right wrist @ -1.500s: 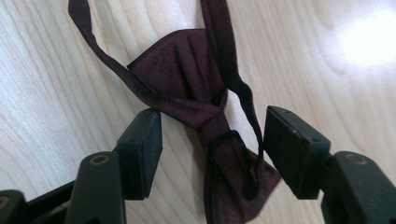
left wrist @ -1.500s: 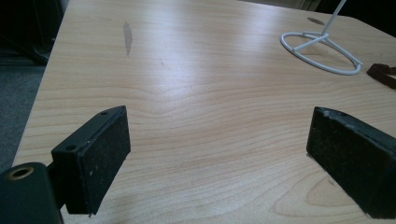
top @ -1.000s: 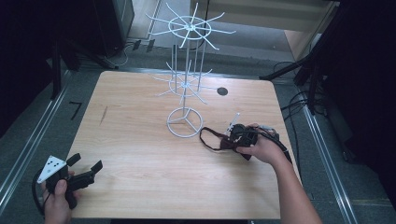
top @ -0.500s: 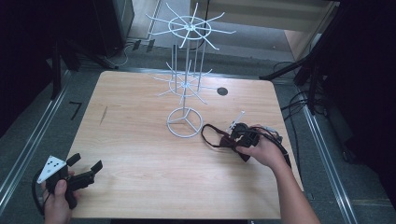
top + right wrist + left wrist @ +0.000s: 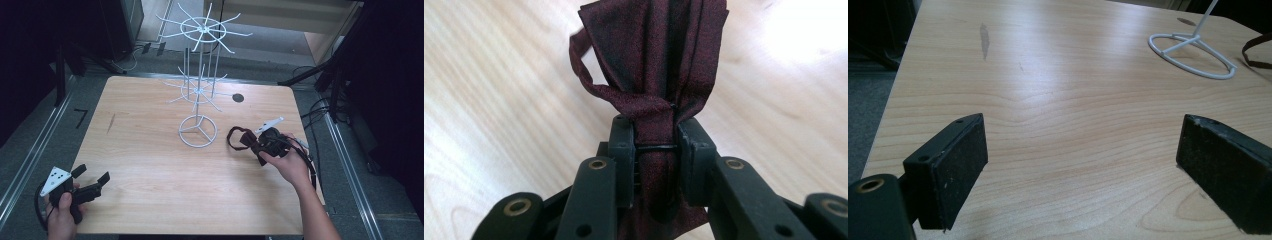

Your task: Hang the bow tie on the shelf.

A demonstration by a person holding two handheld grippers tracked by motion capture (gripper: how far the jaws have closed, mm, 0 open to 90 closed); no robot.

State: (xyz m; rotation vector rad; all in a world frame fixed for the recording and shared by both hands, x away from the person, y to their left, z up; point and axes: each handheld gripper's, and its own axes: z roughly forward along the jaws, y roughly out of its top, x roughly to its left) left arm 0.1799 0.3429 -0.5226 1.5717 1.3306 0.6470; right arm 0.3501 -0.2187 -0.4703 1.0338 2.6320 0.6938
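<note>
A dark maroon bow tie (image 5: 654,65) with a thin strap loop (image 5: 237,138) lies right of the white wire rack's ring base (image 5: 198,131). My right gripper (image 5: 261,145) is shut on the bow tie's middle knot (image 5: 655,135), and the fabric fans out beyond the jaws. At the table's near left corner my left gripper (image 5: 90,180) is held open, low over bare wood, with nothing between its pads (image 5: 955,165). The rack's base (image 5: 1193,50) and a bit of the strap (image 5: 1255,50) show far off in the left gripper view.
The white wire rack (image 5: 200,60) stands at the table's back middle, with two tiers of spokes spreading wide. A small dark round hole (image 5: 238,98) is in the wooden tabletop (image 5: 145,150) behind the tie. Cables lie on the floor at the right (image 5: 320,107).
My right hand has shifted slightly with the bow tie, staying next to the rack's base. The left gripper has not moved.
</note>
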